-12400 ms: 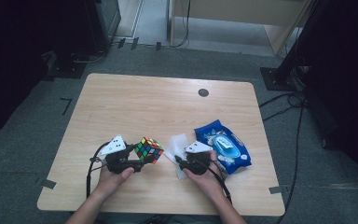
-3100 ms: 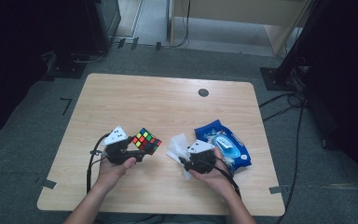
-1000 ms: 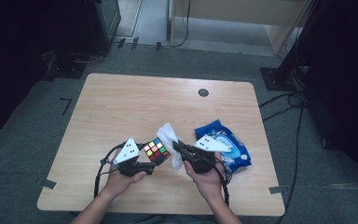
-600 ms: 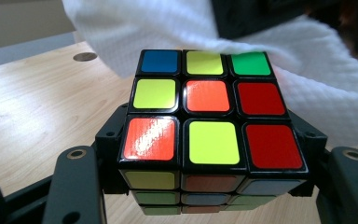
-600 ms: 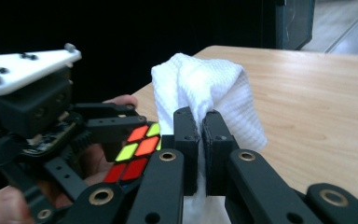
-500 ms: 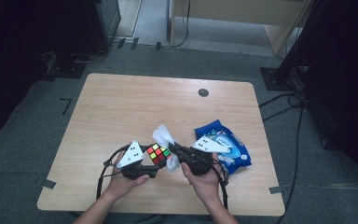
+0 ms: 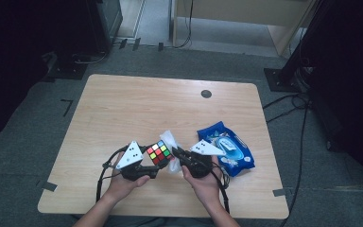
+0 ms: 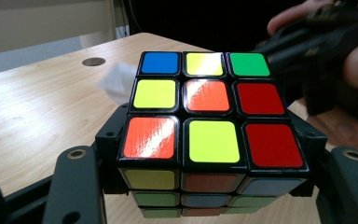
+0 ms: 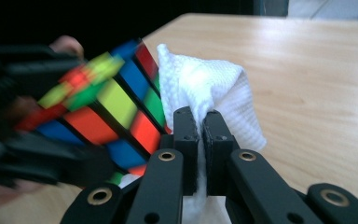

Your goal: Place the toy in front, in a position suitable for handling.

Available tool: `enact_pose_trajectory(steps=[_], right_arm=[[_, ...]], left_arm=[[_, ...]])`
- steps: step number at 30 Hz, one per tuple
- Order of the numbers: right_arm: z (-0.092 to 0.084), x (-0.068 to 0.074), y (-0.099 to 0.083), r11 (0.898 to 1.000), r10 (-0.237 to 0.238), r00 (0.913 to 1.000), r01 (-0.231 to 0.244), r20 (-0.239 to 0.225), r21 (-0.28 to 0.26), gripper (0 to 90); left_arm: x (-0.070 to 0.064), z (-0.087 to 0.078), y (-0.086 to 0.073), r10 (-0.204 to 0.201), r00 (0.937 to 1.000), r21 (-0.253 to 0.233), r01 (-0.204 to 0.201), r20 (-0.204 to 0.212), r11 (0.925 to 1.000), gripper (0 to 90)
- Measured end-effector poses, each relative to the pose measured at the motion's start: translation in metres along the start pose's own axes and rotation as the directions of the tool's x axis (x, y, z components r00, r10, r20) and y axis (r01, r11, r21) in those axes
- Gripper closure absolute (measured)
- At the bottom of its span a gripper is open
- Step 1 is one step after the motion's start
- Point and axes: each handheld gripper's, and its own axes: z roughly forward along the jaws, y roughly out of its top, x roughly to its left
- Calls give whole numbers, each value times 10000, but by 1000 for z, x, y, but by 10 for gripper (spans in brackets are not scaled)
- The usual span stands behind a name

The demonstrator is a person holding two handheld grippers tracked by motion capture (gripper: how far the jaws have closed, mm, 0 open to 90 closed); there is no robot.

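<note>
A colourful puzzle cube (image 7: 159, 153) hangs just above the table's front middle, and my left gripper (image 7: 150, 165) is shut on it from the left. In the left gripper view the cube (image 8: 212, 122) sits clamped between both jaws. My right gripper (image 7: 176, 154) is shut on a white wipe (image 7: 170, 142). In the right gripper view that wipe (image 9: 209, 88) bunches out above the closed jaws and presses against the cube (image 9: 107, 107) on its right side.
A blue pack of wipes (image 7: 227, 147) lies on the wooden table (image 7: 137, 109) just right of my right hand. A round dark grommet (image 7: 206, 93) sits near the far edge. Cables trail off the front edge.
The right gripper has sunk a little with the wipe, sliding it down along the cube's side. The left gripper and cube have kept still.
</note>
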Motion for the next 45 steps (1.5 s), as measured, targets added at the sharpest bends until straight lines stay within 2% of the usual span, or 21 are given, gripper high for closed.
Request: enact_pose_trajectory(steps=[2,5,7,10,12,15,19,21,23,25,28,31,33,36,37,39,40,41,42,44,45], right_arm=[[6,-6,-5,9993,107,9999,-110,78,348,873],[13,-18,-14,9959,266,9984,-307,491,849,874],[14,-27,-17,9939,217,9958,-311,891,1054,874],[11,-35,-17,9930,338,9923,-468,1190,1081,863],[9,-38,-15,9930,389,9915,-522,1240,1057,800],[4,-38,-10,9950,558,9897,-660,1318,748,678],[-4,-33,2,9917,1166,9885,-1211,964,421,518],[-8,-28,9,9817,1833,9810,-1861,637,411,411],[-11,-22,15,9702,2375,9708,-2388,344,400,347],[-12,-15,19,9609,2723,9621,-2725,105,494,274],[-12,-11,23,9328,3575,9332,-3549,-361,628,208],[-10,-12,24,8871,4600,8842,-4539,-809,836,177],[-8,-14,23,8583,5124,8518,-5042,-1091,950,172],[-4,-14,21,8360,5484,8256,-5379,-1328,1084,164],[-3,-14,20,8310,5558,8204,-5441,-1344,1157,158],[0,-13,18,8167,5766,8036,-5620,-1476,1307,158],[3,-13,16,8050,5929,7888,-5746,-1622,1481,158],[5,-13,15,7980,6023,7789,-5813,-1746,1592,158],[7,-12,14,7931,6087,7725,-5858,-1809,1670,162],[11,-10,12,7915,6105,7668,-5819,-1981,1868,195],[13,-9,11,7890,6137,7632,-5833,-2023,1931,257]], left_arm=[[1,-1,1,-53,10000,-81,53,-16,10000,342],[3,-3,2,-88,9999,-134,86,-74,9999,342],[5,-5,2,-103,9999,-147,101,-126,9998,342],[8,-5,1,-172,9996,-151,168,-205,9997,342],[9,-5,0,-162,9995,-133,158,-256,9998,342],[10,-5,-1,-219,9992,-172,213,-339,9996,342],[11,-5,-2,-209,9987,-211,199,-456,9996,342],[12,-4,-3,-207,9986,-168,199,-494,9997,342],[11,-3,-4,-201,9983,-124,195,-545,9997,342],[9,-1,-6,-61,9976,-68,56,-692,10000,342],[4,1,-8,204,9945,-173,-223,-1024,9996,342],[-2,2,-11,428,9889,-590,-516,-1420,9969,342],[-6,4,-13,509,9852,-743,-638,-1639,9952,342],[-10,7,-14,530,9847,-807,-671,-1658,9945,342],[-11,7,-14,554,9843,-832,-701,-1677,9941,342],[-12,7,-14,506,9855,-858,-652,-1620,9942,342],[-13,8,-14,504,9853,-890,-656,-1630,9939,342],[-14,8,-14,520,9854,-879,-669,-1620,9939,342],[-14,9,-14,532,9857,-880,-679,-1601,9938,342],[-16,9,-14,561,9847,-889,-714,-1647,9935,341],[-16,10,-14,533,9854,-867,-680,-1617,9939,341]])
